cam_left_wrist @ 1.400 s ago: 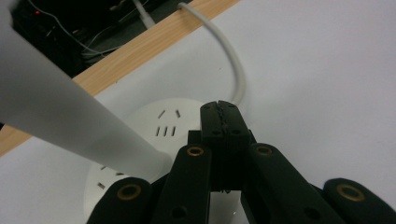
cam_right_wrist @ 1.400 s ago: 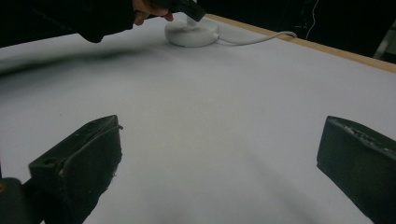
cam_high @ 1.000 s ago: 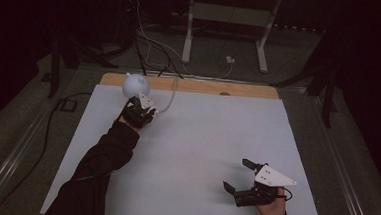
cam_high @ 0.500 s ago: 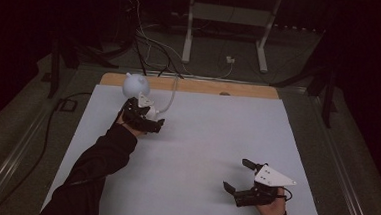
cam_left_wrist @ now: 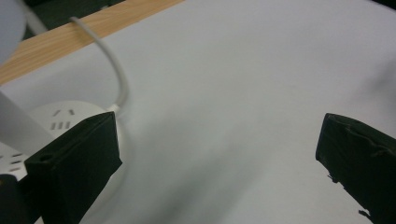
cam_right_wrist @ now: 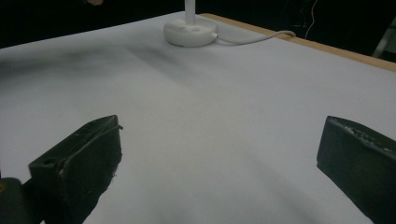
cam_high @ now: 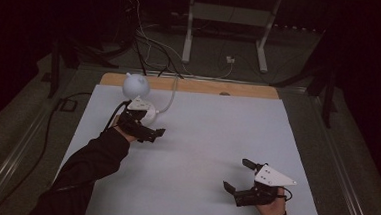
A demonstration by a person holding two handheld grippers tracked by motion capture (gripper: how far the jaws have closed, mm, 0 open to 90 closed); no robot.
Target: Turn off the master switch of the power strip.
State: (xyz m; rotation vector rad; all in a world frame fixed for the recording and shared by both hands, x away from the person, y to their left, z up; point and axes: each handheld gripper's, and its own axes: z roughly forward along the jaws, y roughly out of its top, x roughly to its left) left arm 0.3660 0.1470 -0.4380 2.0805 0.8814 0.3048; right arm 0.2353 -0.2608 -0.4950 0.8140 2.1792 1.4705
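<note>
Your left gripper [cam_high: 149,130] has just opened its fingers, nothing btwn them; lamp [cam_high: 136,86] stands at 11 o'clock on the surface [cam_high: 216,139], released. Right gripper [cam_high: 238,176] fingers open, idle at 5 o'clock.

Lab – dark room, floor cables [cam_high: 152,40], metal stand [cam_high: 228,24].

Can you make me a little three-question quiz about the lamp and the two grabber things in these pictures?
1. True or false: the left gripper is clamped on the lamp.
2. What trails from the lamp base? A) a white cable B) a red ribbon C) a chain
3. The right gripper has its jaws ____ over the white table cover.

Key: 1 false, its jaws have just been opening, nothing between them. 2 A, the white cable. 3 open.
</note>
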